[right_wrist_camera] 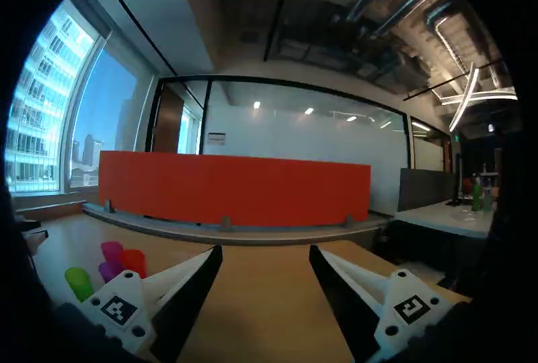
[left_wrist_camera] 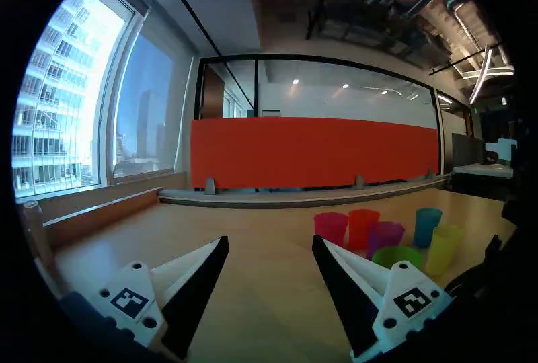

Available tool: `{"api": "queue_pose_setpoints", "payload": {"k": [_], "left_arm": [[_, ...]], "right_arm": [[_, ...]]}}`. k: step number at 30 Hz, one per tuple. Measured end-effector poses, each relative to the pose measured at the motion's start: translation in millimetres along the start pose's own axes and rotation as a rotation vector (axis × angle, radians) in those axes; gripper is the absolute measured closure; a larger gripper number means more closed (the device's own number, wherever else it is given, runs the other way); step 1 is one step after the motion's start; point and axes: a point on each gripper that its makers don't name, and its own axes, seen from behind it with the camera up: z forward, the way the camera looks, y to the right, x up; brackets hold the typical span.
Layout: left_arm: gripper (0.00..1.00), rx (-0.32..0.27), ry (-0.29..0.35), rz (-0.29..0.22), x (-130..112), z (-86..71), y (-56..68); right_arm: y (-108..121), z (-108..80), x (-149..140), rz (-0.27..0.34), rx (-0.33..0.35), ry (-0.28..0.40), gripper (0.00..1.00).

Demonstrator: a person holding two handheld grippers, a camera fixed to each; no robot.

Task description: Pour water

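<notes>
Several coloured plastic cups stand in a cluster on the wooden table (left_wrist_camera: 269, 289). In the left gripper view I see a pink cup (left_wrist_camera: 331, 225), a red cup (left_wrist_camera: 363, 225), a purple cup (left_wrist_camera: 385, 235), a green cup (left_wrist_camera: 397, 256), a teal cup (left_wrist_camera: 428, 225) and a yellow cup (left_wrist_camera: 444, 247), all just right of my left gripper (left_wrist_camera: 269, 242). That gripper is open and holds nothing. My right gripper (right_wrist_camera: 264, 250) is also open with nothing in it, and the green cup (right_wrist_camera: 79, 282), pink cup (right_wrist_camera: 111, 251) and red cup (right_wrist_camera: 133, 262) lie to its far left.
An orange partition (left_wrist_camera: 313, 151) runs along the table's far edge. Windows (left_wrist_camera: 60, 94) and a wooden ledge (left_wrist_camera: 101, 212) line the left side. A second desk (right_wrist_camera: 444, 218) with bottles on it stands at the right, past the table's edge.
</notes>
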Motion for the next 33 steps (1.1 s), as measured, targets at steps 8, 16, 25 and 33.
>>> {"api": "queue_pose_setpoints", "payload": {"k": [8, 16, 25, 33], "left_arm": [[0.08, -0.002, -0.001, 0.001, 0.3, 0.8, 0.5], [0.08, -0.005, -0.001, 0.001, 0.0, 1.4, 0.8], [0.08, -0.005, -0.001, 0.001, 0.6, 2.2, 1.0], [0.08, -0.005, -0.002, 0.002, 0.3, 1.3, 0.7]], "right_arm": [[1.7, 0.1, -2.3, 0.007, 0.001, -0.002, 0.0], [1.5, -1.4, 1.4, 0.007, 0.002, 0.003, 0.0], [1.9, -4.7, 1.9, 0.001, 0.009, 0.011, 0.0], [1.8, -6.3, -5.3, -0.008, 0.034, 0.01, 0.0]]}}
